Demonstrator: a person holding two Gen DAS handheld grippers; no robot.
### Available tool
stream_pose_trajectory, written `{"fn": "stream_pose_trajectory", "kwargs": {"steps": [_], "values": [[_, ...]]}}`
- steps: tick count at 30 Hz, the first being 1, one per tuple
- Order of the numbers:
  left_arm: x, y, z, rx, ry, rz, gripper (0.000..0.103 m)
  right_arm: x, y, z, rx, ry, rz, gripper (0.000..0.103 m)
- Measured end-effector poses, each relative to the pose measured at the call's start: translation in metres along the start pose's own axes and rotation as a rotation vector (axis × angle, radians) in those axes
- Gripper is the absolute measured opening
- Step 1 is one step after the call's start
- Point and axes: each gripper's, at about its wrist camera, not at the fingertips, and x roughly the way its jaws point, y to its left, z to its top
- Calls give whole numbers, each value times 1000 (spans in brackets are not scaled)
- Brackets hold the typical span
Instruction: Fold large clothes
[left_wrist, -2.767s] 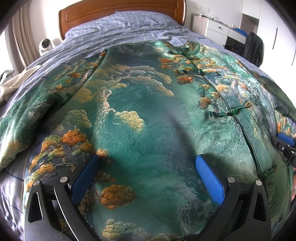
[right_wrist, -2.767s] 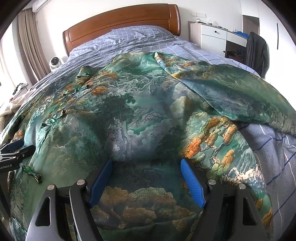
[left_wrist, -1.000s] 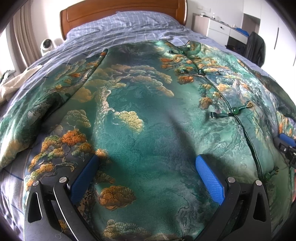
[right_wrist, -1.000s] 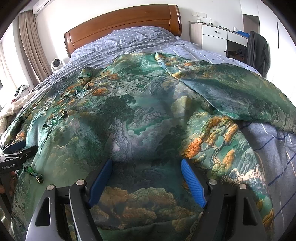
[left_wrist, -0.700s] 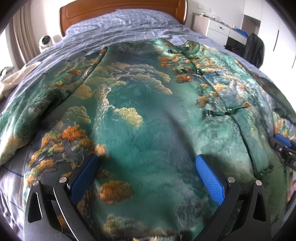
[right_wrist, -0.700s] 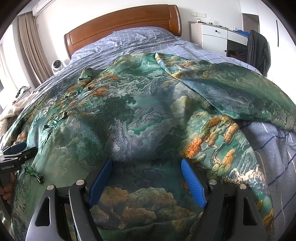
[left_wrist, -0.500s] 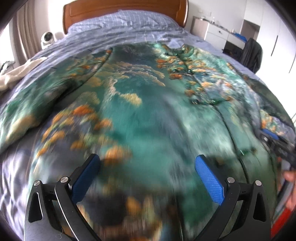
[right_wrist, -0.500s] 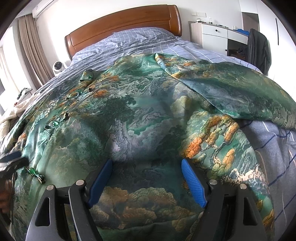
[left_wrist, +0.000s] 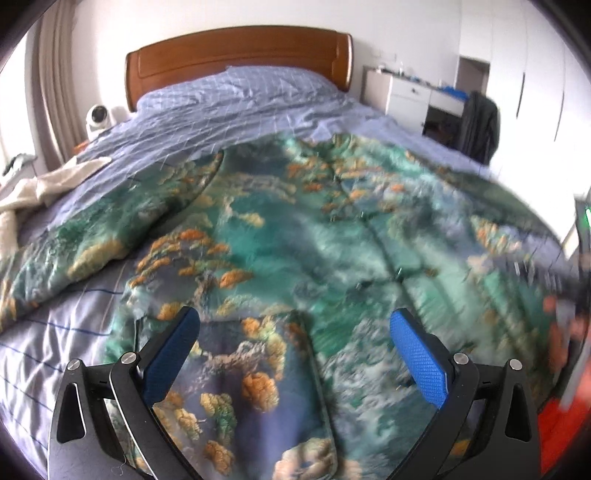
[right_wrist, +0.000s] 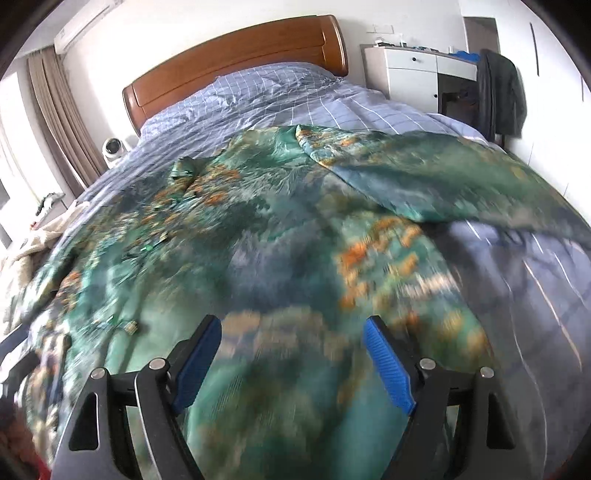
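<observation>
A large green garment (left_wrist: 295, 236) printed with orange pines and clouds is being shown spread face-up across a bed (left_wrist: 229, 122) covered in a blue checked sheet, collar end toward the wooden headboard (left_wrist: 236, 51). In the left wrist view, one sleeve (left_wrist: 92, 236) is lying out toward the left over the sheet, and the near hem is being seen doubled over into a flap (left_wrist: 258, 384) between the two blue pads. The left tongs (left_wrist: 295, 354) are being held spread wide; the flap is lying under the gap, and neither pad is pressing on it as far as can be told. In the right wrist view the right tongs (right_wrist: 291, 362) are likewise being held spread wide above the lower body of the garment (right_wrist: 258, 240), with cloth below the gap and no pinch visible. The other sleeve (right_wrist: 424, 177) is lying folded across toward the right, over the sheet. Both views are motion-blurred near the cloth, so contact between pads and fabric probably cannot be ruled out. A cream towel (left_wrist: 40, 188) is lying at the left edge of the bed, a white cabinet (right_wrist: 410, 77) is standing beside the headboard, and a dark jacket (right_wrist: 498, 96) is hanging on a chair next to it.
</observation>
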Motion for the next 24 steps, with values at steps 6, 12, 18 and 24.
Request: {"fn": "stream_pose_trajectory", "kwargs": {"steps": [6,12,18,24], "values": [[17,8,2,-97,-9,42,102,-39,-19,-30,47,-5,-12,81],[22,8,6,-135,-28,32,102,-71,-25,-29,-5,-97,-108,81],[28,12,17,-135,-48,-6,102,-88,-39,-13,-31,-147,-123,81],[73,24,4,-147,-10,31,102,-106,-112,23,68,-246,-141,81]]}}
